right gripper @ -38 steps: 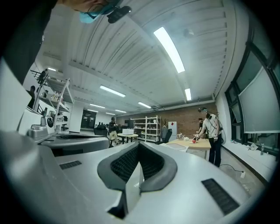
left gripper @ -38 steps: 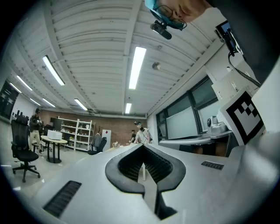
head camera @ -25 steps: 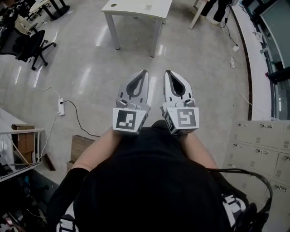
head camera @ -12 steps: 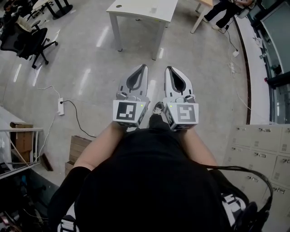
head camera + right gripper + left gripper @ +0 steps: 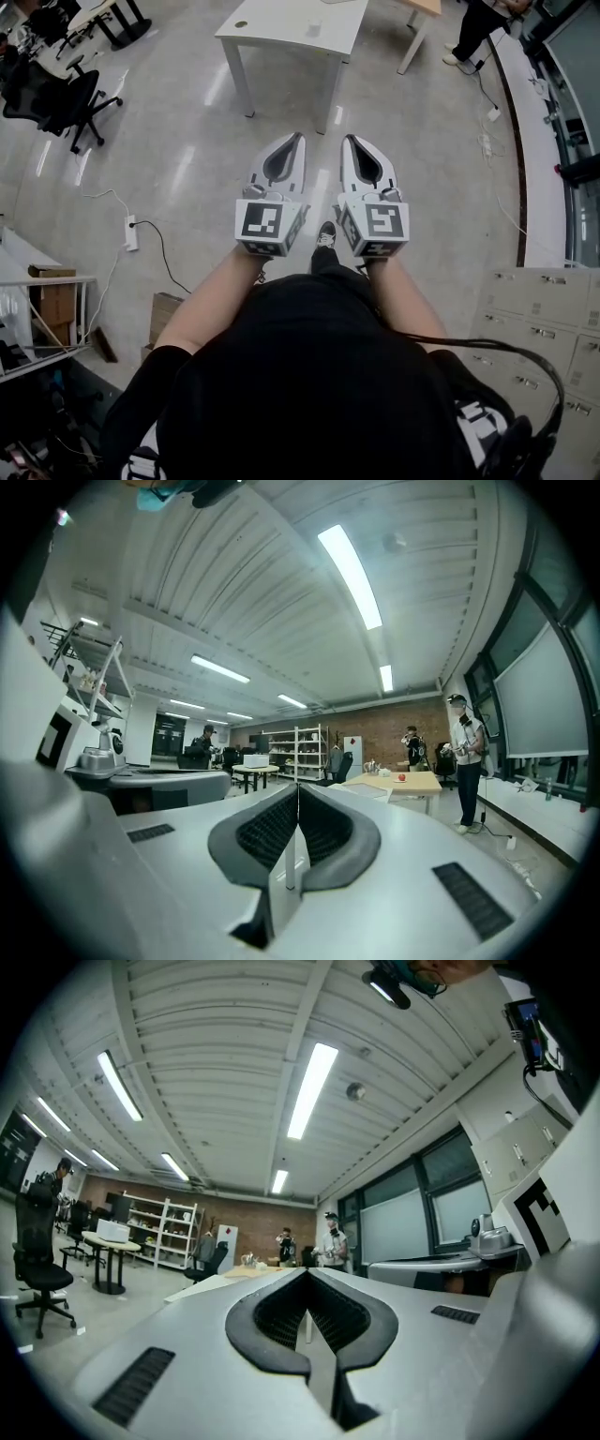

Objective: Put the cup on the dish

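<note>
Left tongs [image 5: 299, 140] and right tongs [image 5: 348, 142] shut, empty, above floor [image 5: 187, 141]. No cup in view; likely light, stiff, breakable: pinch the rim.

No legible text, label, brand or number anywhere

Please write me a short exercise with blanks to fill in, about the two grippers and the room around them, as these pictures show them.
1. The left gripper has its jaws ____.
2. The right gripper holds ____.
3. In the head view, the black office chair stands near the ____ edge.
4. The white power strip lies on the ____.
Missing words: shut; nothing; left; floor.
</note>
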Motion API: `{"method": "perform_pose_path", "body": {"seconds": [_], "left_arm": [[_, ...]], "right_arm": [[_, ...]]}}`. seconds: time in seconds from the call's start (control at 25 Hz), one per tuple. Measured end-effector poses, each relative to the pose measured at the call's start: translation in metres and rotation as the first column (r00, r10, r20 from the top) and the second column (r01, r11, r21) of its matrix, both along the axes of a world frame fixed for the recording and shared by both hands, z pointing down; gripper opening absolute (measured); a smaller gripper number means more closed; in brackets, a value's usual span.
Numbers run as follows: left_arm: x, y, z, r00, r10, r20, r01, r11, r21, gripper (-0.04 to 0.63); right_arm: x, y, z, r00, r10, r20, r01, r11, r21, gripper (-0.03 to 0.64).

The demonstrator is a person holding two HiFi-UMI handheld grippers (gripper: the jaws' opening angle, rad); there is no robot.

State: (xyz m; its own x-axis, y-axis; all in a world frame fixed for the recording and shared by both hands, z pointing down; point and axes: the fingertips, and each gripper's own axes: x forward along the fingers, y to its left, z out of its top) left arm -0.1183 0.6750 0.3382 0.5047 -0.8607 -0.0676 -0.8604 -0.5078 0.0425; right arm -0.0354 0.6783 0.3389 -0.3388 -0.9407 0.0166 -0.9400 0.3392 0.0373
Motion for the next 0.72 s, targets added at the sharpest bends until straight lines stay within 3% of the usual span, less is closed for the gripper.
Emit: {"method": "perform_pose_path", "body": {"seconds": [0.28, 0.44, 0.72], "left_arm": [[0.034, -0.076, 0.019, 1.0, 0.007, 0.011, -0.007, 0.998, -0.067, 0.008], [0.06, -0.127, 0.021, 1.0, 0.025, 0.013, -0.024, 0.997, -0.075, 0.008], [0.102, -0.204, 0.015, 0.999, -0.02, 0.027, 0.022, 0.997, -0.08, 0.008]], "right_arm": [[0.028, -0.077, 0.015, 1.0, 0.003, 0.016, -0.003, 1.0, -0.028, 0.014], [0.055, -0.128, 0.016, 1.0, 0.0, 0.023, 0.001, 0.999, -0.034, 0.014], [0.099, -0.204, 0.011, 0.999, -0.015, 0.044, 0.017, 0.999, -0.046, 0.014]]}}
